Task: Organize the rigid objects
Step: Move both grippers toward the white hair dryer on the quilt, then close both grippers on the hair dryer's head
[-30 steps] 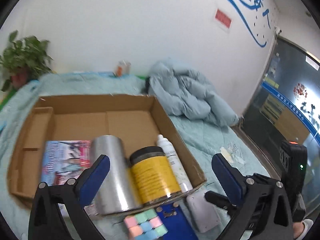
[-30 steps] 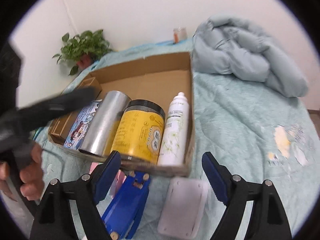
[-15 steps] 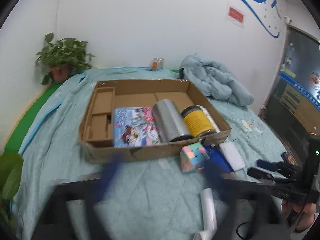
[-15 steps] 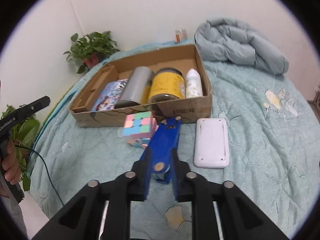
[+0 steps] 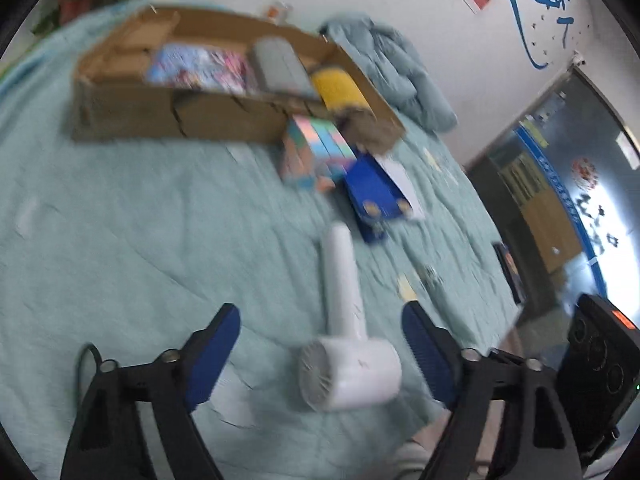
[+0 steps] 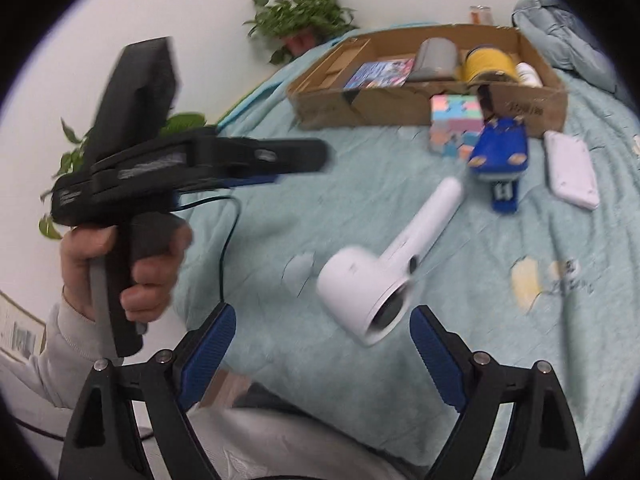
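Observation:
A white hair dryer (image 5: 348,364) lies on the teal bedspread, handle pointing toward the cardboard box (image 5: 160,112). My left gripper (image 5: 320,312) hangs just above it; its jaws are closing, the dryer lies between them and the pads stand clear of it. My right gripper (image 6: 323,312) is opening, with the dryer's head (image 6: 360,288) just beyond its fingertips, untouched. In front of the box (image 6: 380,104) lie a pastel cube (image 6: 456,124), a blue stapler-like tool (image 6: 500,152) and a flat white case (image 6: 570,172). The box holds a book, a silver cylinder, a yellow jar and a white bottle.
A hand (image 6: 120,264) holds the left tool at the left of the right wrist view, with a black cable (image 6: 228,240) trailing over the bed. A crumpled quilt (image 5: 400,72) lies beyond the box, and a potted plant (image 6: 304,20) stands by the wall. A glass door (image 5: 560,200) is at the right.
Both grippers have drawn back from the box to the near part of the bed, over the hair dryer. The right jaws shut, then spread again; the left jaws have narrowed.

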Demonstrator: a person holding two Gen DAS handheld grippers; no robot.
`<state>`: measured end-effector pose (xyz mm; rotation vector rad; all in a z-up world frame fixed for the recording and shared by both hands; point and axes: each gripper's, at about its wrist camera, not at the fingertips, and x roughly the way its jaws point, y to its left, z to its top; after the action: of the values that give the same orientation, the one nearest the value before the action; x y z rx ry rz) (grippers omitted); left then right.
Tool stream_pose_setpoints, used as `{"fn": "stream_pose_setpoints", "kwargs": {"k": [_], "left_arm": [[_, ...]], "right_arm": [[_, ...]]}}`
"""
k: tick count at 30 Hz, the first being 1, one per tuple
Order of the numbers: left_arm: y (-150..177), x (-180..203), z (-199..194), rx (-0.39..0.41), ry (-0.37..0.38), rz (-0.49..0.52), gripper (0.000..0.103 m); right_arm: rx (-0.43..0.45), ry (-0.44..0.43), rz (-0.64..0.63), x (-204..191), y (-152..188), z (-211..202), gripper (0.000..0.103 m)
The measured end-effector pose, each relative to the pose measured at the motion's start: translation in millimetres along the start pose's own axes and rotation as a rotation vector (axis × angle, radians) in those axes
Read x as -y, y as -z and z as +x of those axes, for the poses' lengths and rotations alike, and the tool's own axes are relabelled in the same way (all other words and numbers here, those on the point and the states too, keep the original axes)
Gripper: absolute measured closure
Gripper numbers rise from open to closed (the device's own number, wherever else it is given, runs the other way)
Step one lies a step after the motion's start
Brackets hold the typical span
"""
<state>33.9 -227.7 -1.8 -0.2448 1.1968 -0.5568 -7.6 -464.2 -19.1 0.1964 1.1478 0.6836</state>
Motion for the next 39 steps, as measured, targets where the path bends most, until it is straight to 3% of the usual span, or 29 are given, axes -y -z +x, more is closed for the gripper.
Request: {"fn": "stream_pose_setpoints", "kwargs": {"k": [2, 6, 8, 10, 16, 27, 32, 37, 39], "left_arm": [[10.9, 3.5, 15.6, -0.051, 0.051, 0.006, 0.026], [24.5, 18.1, 36.0, -0.127, 0.074, 0.045, 0.043], [30.0, 23.3, 38.2, -0.129, 0.059, 0.068, 0.047], [32.4, 21.6, 35.4, -0.117, 0.060, 0.056, 0.052], [31.4, 1.8, 24.5, -0.101, 0.084, -0.010, 0.059], [29.4, -21.6, -13.7, -0.033, -0.035, -0.056, 0.061], [31.7, -34.3, -18.7, -0.051, 0.004, -0.127, 0.060], [18.7, -38.6, -1.0, -0.098, 0.122, -0.170, 0.060], [9.9, -49.0, -0.8, -0.079, 0.097, -0.210, 0.055]], "right_arm": [[-0.017, -0.021, 0.037, 4.4, 4.2, 7.8, 0.022], [-0.031, -0.027, 0.109, 19.2, 5.7, 19.7, 0.036], [-0.043, -0.028, 0.136, 23.9, 9.4, 27.1, 0.048], [-0.046, -0.016, 0.143, 24.1, 11.2, 33.3, 0.051], [-0.045, -0.046, 0.134, 17.8, 7.6, 44.2, 0.053], [-0.104, -0.108, 0.003, -12.2, -17.4, 74.5, 0.053], [-0.120, -0.094, -0.026, -8.9, -33.7, 83.0, 0.053], [-0.114, -0.074, -0.008, 20.9, -44.1, 73.9, 0.053], [-0.111, -0.082, -0.003, 28.5, -47.1, 67.6, 0.053]]}}
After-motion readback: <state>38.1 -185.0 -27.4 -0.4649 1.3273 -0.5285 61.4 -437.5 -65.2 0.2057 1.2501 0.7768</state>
